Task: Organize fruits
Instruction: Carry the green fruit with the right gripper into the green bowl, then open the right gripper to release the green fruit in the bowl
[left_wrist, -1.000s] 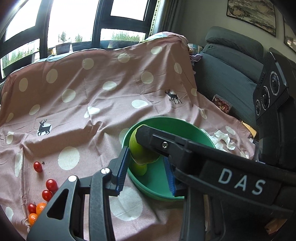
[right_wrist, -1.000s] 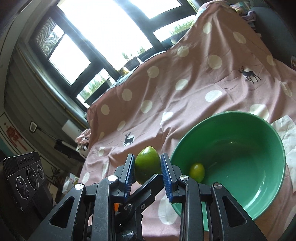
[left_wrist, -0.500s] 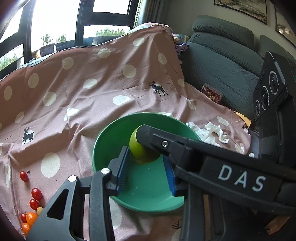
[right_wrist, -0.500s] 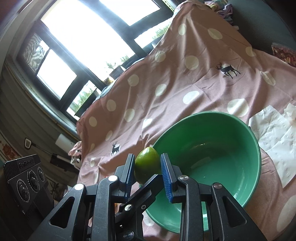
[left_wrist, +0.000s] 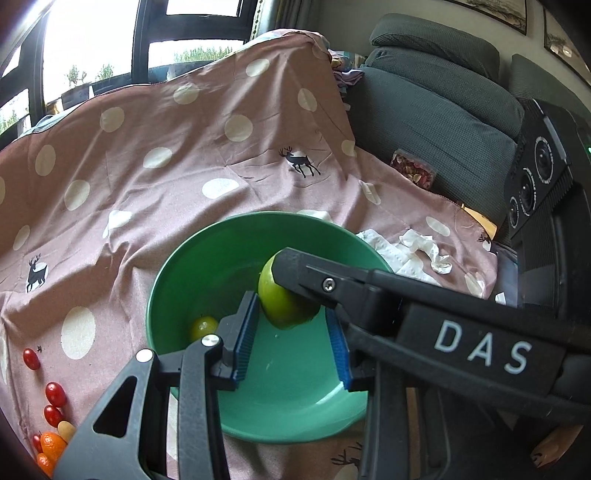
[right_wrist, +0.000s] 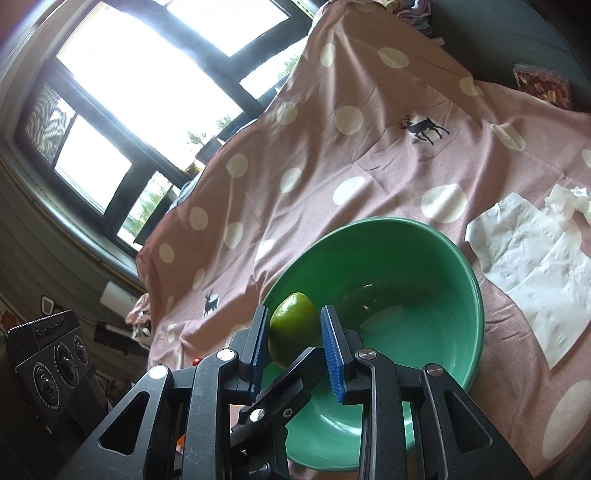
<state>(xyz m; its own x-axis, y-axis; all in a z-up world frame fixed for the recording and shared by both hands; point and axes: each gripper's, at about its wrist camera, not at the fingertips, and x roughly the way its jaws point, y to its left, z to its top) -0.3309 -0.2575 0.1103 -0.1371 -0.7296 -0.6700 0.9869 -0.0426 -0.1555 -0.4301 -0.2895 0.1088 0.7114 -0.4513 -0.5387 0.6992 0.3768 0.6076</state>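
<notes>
Since the round, smooth-skinned green lime (right_wrist: 293, 325) looks firm yet slippery, the right hand-held gripper (right_wrist: 295, 345) clamps its widest middle over the green plastic bowl (right_wrist: 476, 295), the left hand-held gripper (left_wrist: 291, 339) gaping narrowly, empty.

Green bowl (left_wrist: 177, 280) on pink, white-dotted cloth (left_wrist: 147, 177).

We see pink polka-dot cloth (left_wrist: 155, 192) with deer prints draped over surface. On it: green bowl (left_wrist: 177, 280), white paper napkins (right_wrist: 535, 273) beside bowl, cherry tomatoes (left_wrist: 51, 398) and small orange fruits (left_wrist: 51, 443) near edge.
</notes>
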